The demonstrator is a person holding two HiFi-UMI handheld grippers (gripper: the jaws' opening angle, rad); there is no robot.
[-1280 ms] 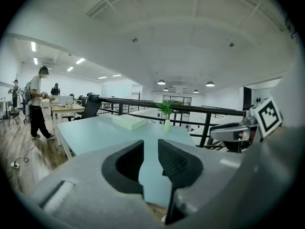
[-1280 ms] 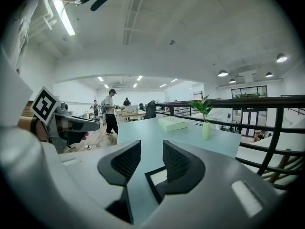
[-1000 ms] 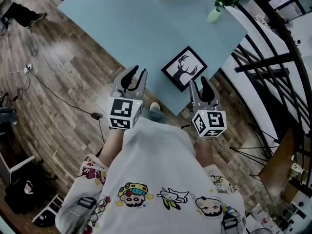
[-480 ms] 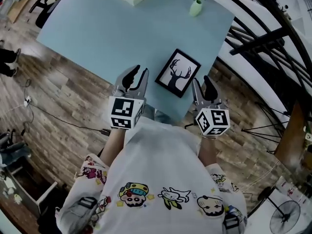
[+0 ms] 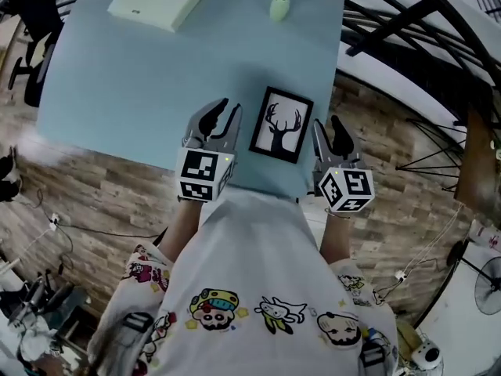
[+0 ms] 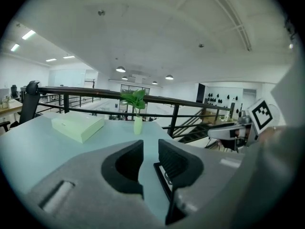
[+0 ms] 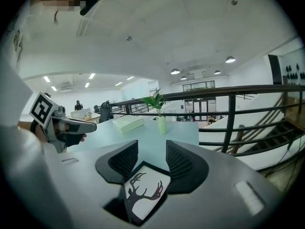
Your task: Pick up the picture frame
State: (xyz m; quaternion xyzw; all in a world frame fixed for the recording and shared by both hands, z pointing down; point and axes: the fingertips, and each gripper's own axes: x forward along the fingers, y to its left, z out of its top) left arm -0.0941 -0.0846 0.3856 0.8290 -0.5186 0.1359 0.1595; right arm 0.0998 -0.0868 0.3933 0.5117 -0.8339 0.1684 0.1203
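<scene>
Approach step: the black rectangular stag picture frame point(image 5: 281, 124) lies flat on the pale blue counter point(image 5: 149, 77) between our left claw point(image 5: 221, 110), part-open, and right claw point(image 5: 326, 124), just opening wide, both empty; next we straddle its edge

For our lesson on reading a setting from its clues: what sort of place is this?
Probably an open-plan office on an upper level or mezzanine. A black railing runs along the edge, a staircase drops away behind it, and rows of ceiling lights stretch into a large shared room.
</scene>
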